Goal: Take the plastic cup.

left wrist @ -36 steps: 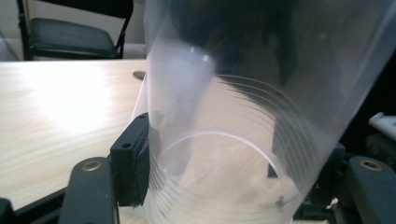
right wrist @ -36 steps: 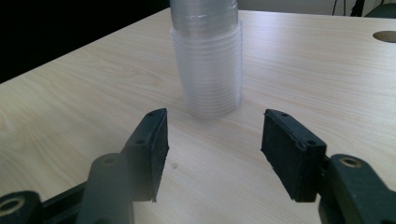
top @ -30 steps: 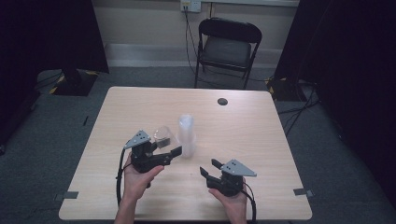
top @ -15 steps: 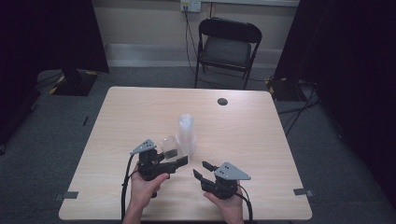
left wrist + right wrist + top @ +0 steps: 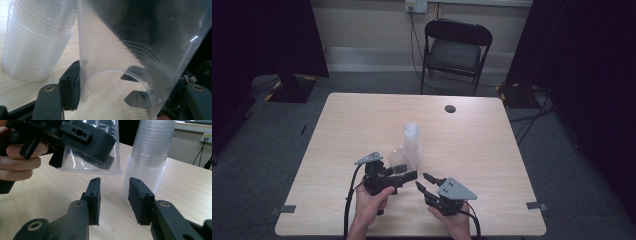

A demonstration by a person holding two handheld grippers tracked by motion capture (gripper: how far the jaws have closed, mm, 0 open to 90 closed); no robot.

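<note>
A tall stack of clear plastic cups (image 5: 412,141) stands upright near the table's middle. Just left of it my left gripper (image 5: 408,175) is shut on a single clear cup (image 5: 396,159), held off the table and tilted. In the left gripper view this cup (image 5: 140,50) spans the jaws, with the stack (image 5: 37,42) behind at the left. My right gripper (image 5: 423,182) is open, pointing at the held cup from the right. In the right gripper view its open jaws (image 5: 113,195) sit just below the cup's rim (image 5: 90,172), and the stack (image 5: 147,157) rises behind.
The wooden table (image 5: 347,130) has a dark cable hole (image 5: 450,108) at the far right. A black folding chair (image 5: 455,50) stands beyond the far edge. Each hand grips its tool near the table's front edge.
The left gripper has carried the single cup away from the stack, toward the person and slightly right. The right gripper has moved left, closing in on the cup.
</note>
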